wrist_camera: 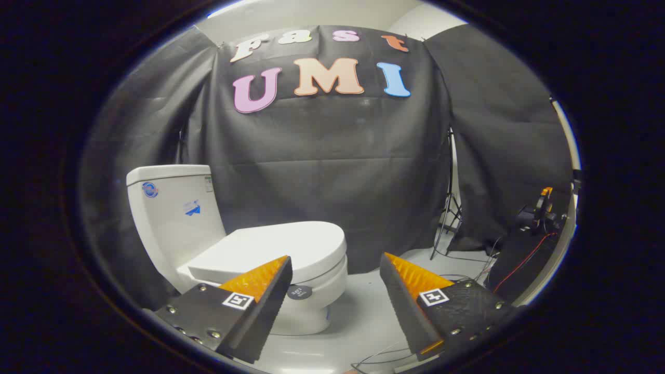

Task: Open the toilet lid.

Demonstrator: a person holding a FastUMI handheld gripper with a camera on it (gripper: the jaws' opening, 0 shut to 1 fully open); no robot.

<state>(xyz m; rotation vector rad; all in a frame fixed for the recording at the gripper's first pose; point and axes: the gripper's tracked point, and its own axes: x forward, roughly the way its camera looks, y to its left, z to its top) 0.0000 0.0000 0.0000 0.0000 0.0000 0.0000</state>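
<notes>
The toilet lid (pixel 270 246) lies flat and closed on the seat of a white toilet (pixel 311 306), its rounded front edge pointing toward the middle of the booth. Behind it rises the cistern (pixel 174 218), upright against the black cloth wall (pixel 332 166), with a couple of small stickers on its face. A small dark round label (pixel 300 292) sits on the front of the bowl, just under the rim.

The gripper (pixel 335 265) stands off from the toilet with its fingers spread wide and nothing between them. The left finger (pixel 260 291) overlaps the front part of the lid in the view, its tip lying just before the lid's near edge; whether it touches cannot be told. The right finger (pixel 410 291) is well apart from the toilet, over the pale floor (pixel 363 317). The lid's front edge lies just ahead of the left fingertip, and the gap between the fingers looks past the bowl's front to the floor and the cloth.

Further off, beyond the right finger, a light stand (pixel 449 213) rests by the wall's seam, and a dark device with an orange part (pixel 540 213) sits amid loose cables (pixel 519 265).
</notes>
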